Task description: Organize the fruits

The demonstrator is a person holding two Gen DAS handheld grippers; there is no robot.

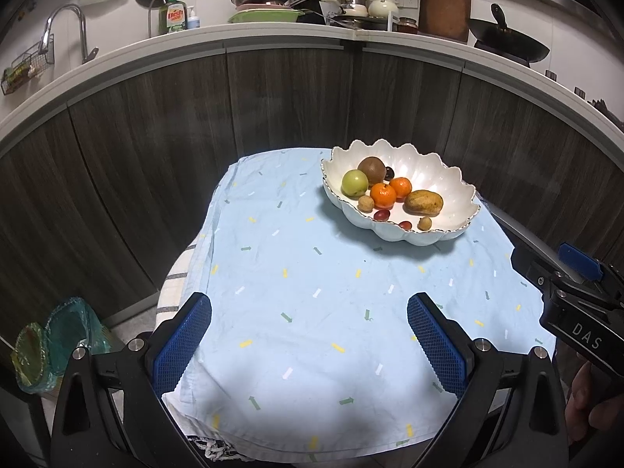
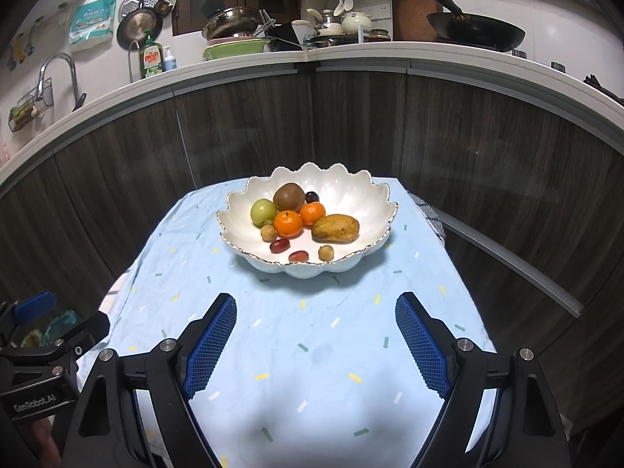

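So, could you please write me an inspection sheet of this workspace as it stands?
Surface: small table under a light blue cloth with arrow print.
Job's things: white scalloped bowl holding a kiwi, green fruit, two mandarins, a mango, dark grape, red grapes and small tan fruits.
Clutter: nothing seen on the cloth outside the bowl.
Grippers: left gripper open, empty; right gripper open, empty; both short of the bowl.
Cables: nothing seen.
Surroundings: dark cabinet fronts, counter with pans, dishes, wok and faucet.

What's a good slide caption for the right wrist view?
Open right gripper faces a scalloped white bowl of mixed fruit on a blue cloth.
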